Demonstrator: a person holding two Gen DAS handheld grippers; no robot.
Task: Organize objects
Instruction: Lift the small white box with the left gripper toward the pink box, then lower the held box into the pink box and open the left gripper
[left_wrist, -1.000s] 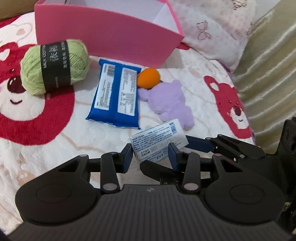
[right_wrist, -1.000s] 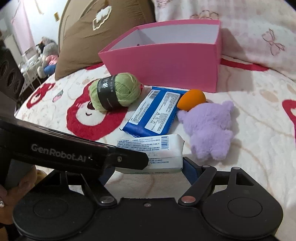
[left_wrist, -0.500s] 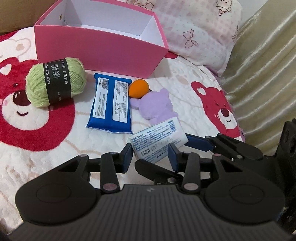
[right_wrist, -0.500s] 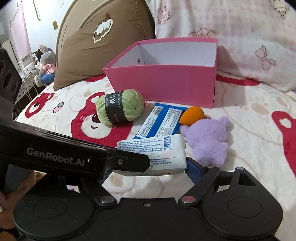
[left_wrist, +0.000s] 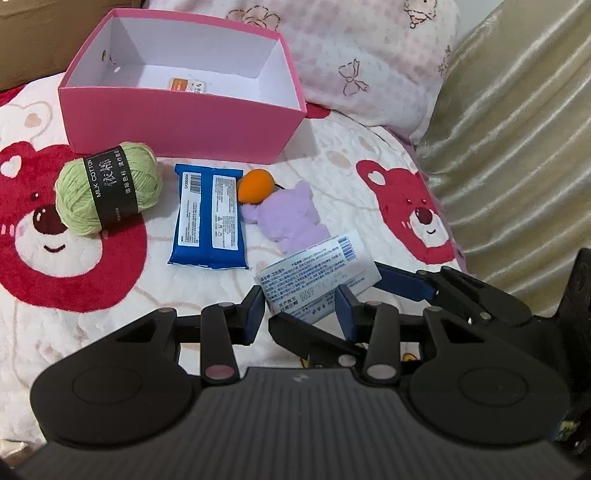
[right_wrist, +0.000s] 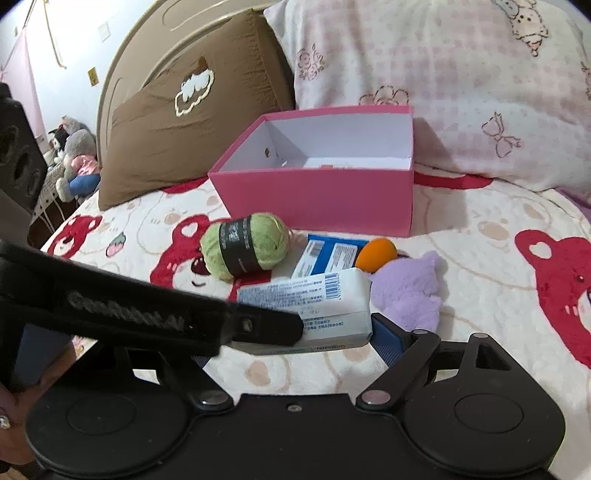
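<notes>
A white wrapped pack (left_wrist: 317, 269) hangs above the bear-print blanket, and my left gripper (left_wrist: 300, 306) is shut on its short sides. My right gripper (right_wrist: 295, 343) spans the pack's (right_wrist: 314, 295) long ends with wide jaws. Its blue right pad (right_wrist: 384, 328) stands just beside the pack's end; the left gripper's arm hides its other finger. Behind lie a green yarn ball (left_wrist: 109, 188), a blue pack (left_wrist: 208, 218), an orange ball (left_wrist: 255, 185) and a purple plush (left_wrist: 291, 218). The pink box (left_wrist: 177, 122) stands open at the back with a small orange-and-white packet (left_wrist: 184, 85) inside.
A pink patterned pillow (left_wrist: 369, 55) leans behind the box, and a brown cushion (right_wrist: 192, 122) is to its left. Shiny beige fabric (left_wrist: 517, 147) marks the bed's right side. A hand (right_wrist: 7, 406) shows at the lower left of the right wrist view.
Both grippers rose together with the white pack, so the box's inside now shows. The right gripper's jaws spread a little wider around the pack.
</notes>
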